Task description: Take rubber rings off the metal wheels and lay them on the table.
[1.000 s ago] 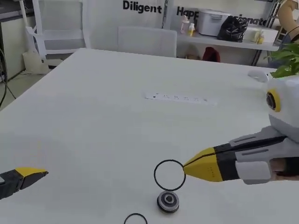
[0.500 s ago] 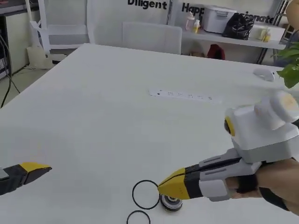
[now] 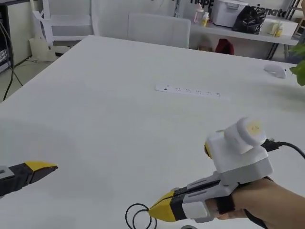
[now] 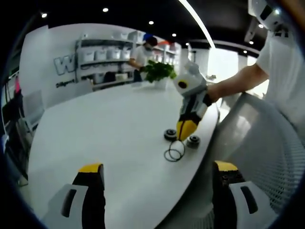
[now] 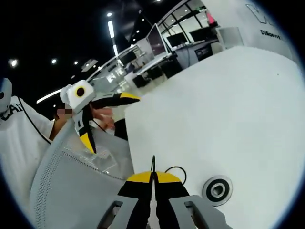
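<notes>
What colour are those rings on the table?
Black. The rubber rings show best in the head view.

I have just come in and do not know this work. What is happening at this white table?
A person holds a yellow-tipped gripper in each hand. The right gripper has its fingers shut on a thin black rubber ring at the near edge of the white table, next to a second black rubber ring. Two round metal wheels lie close by. The left gripper is open, holds nothing and is off to the side.
</notes>
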Motion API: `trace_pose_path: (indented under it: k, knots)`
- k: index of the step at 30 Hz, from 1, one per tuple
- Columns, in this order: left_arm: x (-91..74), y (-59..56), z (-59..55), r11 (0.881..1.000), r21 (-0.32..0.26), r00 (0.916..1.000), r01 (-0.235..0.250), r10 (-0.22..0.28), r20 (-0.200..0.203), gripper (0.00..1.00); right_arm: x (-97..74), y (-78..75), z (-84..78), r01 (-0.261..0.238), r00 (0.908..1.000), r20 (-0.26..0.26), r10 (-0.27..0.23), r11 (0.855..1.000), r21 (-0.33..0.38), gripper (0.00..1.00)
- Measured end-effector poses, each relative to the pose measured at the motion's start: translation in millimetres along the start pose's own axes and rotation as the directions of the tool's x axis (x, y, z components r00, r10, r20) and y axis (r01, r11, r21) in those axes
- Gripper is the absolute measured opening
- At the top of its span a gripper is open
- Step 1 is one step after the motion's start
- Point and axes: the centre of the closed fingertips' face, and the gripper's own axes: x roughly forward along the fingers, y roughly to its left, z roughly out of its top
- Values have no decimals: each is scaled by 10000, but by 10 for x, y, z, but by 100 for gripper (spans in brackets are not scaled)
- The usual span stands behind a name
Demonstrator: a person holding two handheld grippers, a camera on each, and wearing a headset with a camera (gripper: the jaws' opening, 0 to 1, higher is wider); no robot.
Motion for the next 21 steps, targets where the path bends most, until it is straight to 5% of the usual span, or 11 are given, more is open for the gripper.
trace_pose_path:
  k: [21]
  knots:
    - [9, 8, -47, 10000, 82, 9997, 15, -14, -224, 94, 151, -157, -177, 506, 9987, -53, -503, 9948, 882, 0]
